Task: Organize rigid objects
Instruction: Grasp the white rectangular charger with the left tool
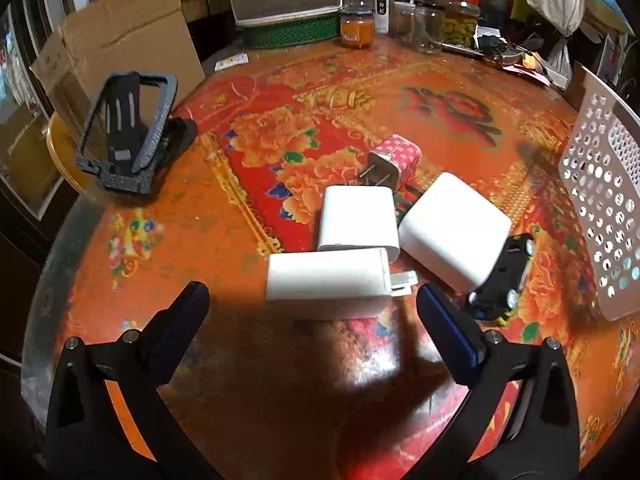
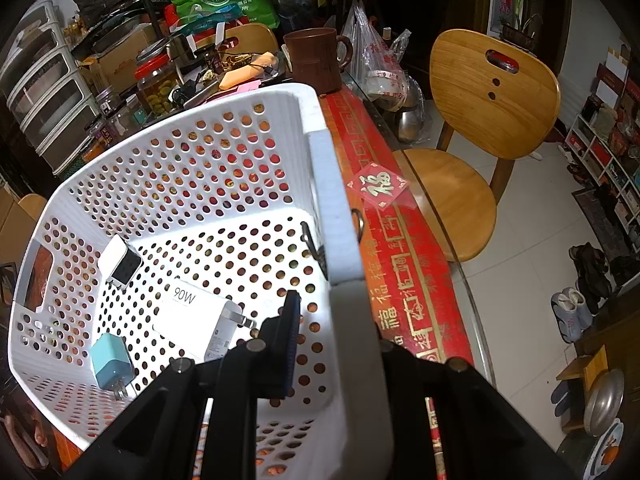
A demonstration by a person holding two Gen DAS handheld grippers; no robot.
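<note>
Chargers lie mid-counter (image 1: pixel 120 320): the near charger (image 1: pixel 326 280) sits just beyond my wide-open left jaws (image 1: pixel 312 304), so I should straddle its flat sides squarely. My right jaws (image 2: pixel 340 308) clamp the basket (image 2: pixel 200 152) rim, steadying it.

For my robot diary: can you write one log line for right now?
left claw: open, above white charger | right claw: shut on basket rim | basket: three chargers inside

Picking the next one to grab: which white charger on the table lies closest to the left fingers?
The white charger lying crosswise just ahead of them, prongs pointing right.
</note>
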